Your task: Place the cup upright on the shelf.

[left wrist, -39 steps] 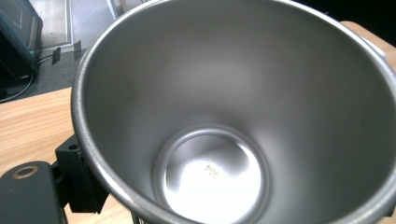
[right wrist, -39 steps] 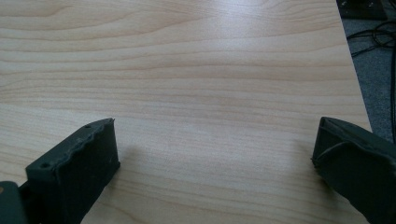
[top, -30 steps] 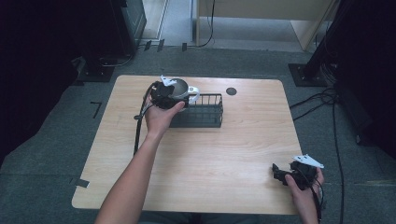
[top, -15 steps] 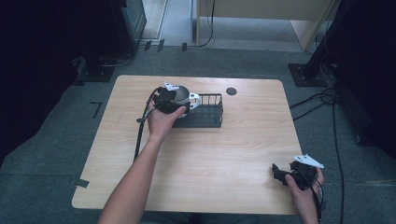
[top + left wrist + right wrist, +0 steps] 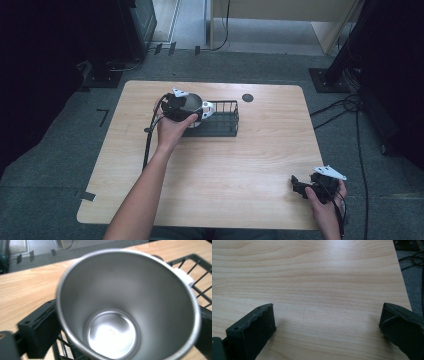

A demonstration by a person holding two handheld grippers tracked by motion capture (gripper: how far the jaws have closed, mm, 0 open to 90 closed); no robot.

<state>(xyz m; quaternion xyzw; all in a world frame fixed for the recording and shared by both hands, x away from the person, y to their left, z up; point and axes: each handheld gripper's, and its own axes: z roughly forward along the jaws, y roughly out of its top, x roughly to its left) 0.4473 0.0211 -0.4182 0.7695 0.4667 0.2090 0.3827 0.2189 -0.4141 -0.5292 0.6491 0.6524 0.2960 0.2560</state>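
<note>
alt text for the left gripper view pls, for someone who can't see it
A shiny steel cup, empty inside, is clamped between the left gripper's black jaws and seen from above its open mouth. Behind it lie a black wire basket and the wooden table.

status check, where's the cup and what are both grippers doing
Left gripper shut on steel cup, at left end of wire basket. Right gripper open, over bare table. Nothing in the way.

Shiny silver steel cup (image 5: 125,305), black wire basket (image 5: 220,122), pale wood-grain table (image 5: 250,165), black claws, grey floor (image 5: 50,150)
</note>
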